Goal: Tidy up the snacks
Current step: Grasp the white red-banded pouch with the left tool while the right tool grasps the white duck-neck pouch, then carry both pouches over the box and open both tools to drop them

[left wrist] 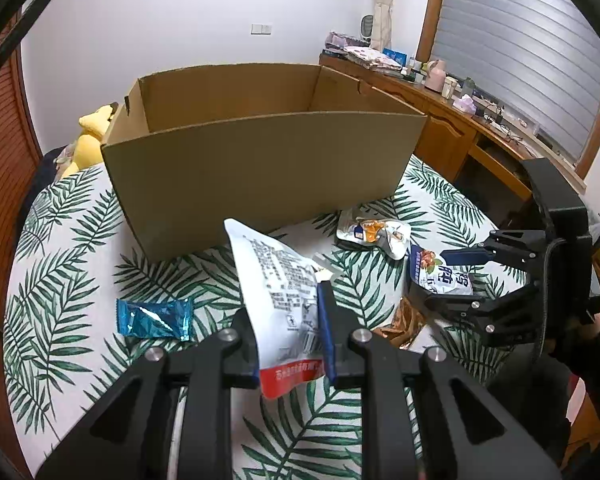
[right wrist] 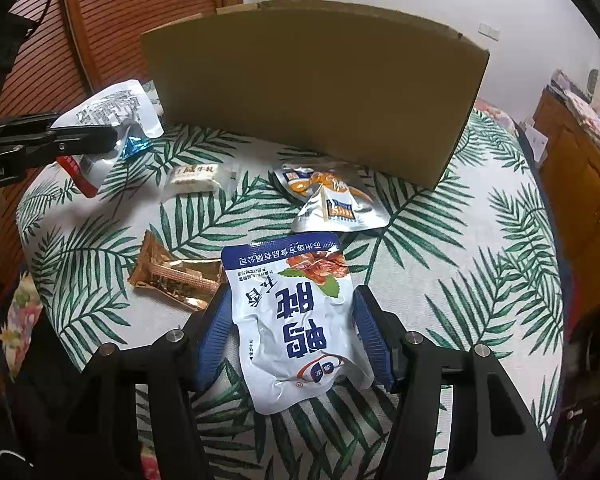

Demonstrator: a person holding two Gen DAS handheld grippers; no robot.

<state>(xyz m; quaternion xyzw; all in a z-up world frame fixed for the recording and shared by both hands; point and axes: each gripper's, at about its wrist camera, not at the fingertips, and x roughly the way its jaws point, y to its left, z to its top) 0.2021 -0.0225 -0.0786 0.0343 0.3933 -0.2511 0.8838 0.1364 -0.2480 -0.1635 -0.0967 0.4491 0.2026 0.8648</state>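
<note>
My left gripper (left wrist: 286,308) is shut on a white pouch with a red bottom band (left wrist: 272,272) and holds it upright, off the cover, in front of the open cardboard box (left wrist: 260,168). My right gripper (right wrist: 290,296) has its blue pads (right wrist: 366,320) pressed on both sides of a white and blue pouch (right wrist: 300,320), which bows between them. Loose on the leaf-print cover (right wrist: 440,280) lie a blue candy wrapper (left wrist: 154,318), a silver and orange pouch (right wrist: 328,196), a gold wafer bar (right wrist: 172,276) and a small white packet (right wrist: 194,176).
The box (right wrist: 312,92) stands at the far side of the cover, its top open. A yellow plush toy (left wrist: 90,140) lies behind it on the left. A cluttered wooden desk (left wrist: 460,128) runs along the right, and a slatted wooden door (right wrist: 120,20) along the left.
</note>
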